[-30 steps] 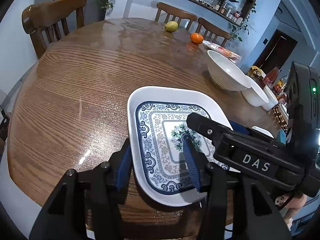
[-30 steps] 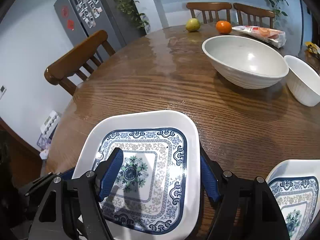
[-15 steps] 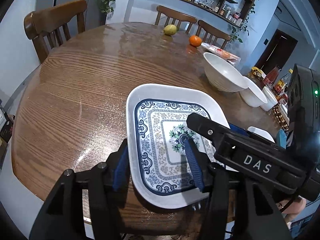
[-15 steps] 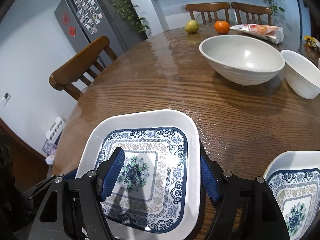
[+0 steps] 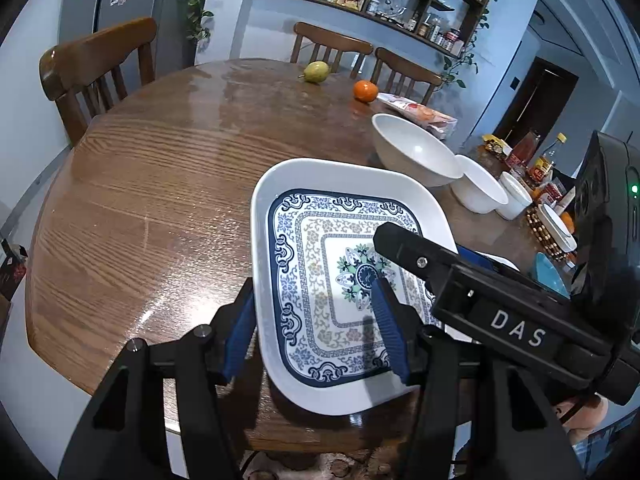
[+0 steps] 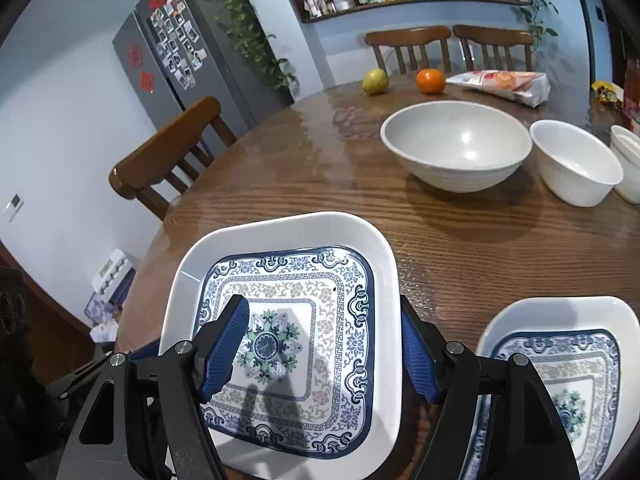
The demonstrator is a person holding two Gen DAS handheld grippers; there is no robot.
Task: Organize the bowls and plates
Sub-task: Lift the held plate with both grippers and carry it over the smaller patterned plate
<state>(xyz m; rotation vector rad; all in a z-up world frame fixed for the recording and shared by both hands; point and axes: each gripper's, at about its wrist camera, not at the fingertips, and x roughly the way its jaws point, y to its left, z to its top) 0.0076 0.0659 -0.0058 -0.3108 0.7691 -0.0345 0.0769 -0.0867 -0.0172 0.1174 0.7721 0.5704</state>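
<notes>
Presently, your view across the two wrist cameras:

Left tongs (image 5: 314,326): your jaws straddle the left edge of the patterned plate (image 5: 340,276), one blue pad outside the rim, the other over the painted centre; whether they press the rim you cannot tell.

Right tongs (image 6: 324,350): your jaws straddle the right edge of the same plate (image 6: 288,320), left pad over its centre, right pad outside the rim; actual contact is likewise unclear.

Patterned plate: square, white-rimmed, blue-bordered, lying near the front edge of the wooden surface (image 5: 160,184).

Second plate (image 6: 560,364): same pattern, just beside the first on its right, apart from it.

Large bowl (image 6: 456,146): upright, farther back on the surface.

Medium bowl (image 6: 574,162): just right of the large bowl.

Small bowl (image 5: 516,200): next in the row, at the right margin.

Fruit: pear (image 6: 375,81) and orange (image 6: 430,80) near the far edge, beside a snack packet (image 6: 500,82).

Chairs: one (image 6: 168,156) at the left, two beyond the far edge.
</notes>
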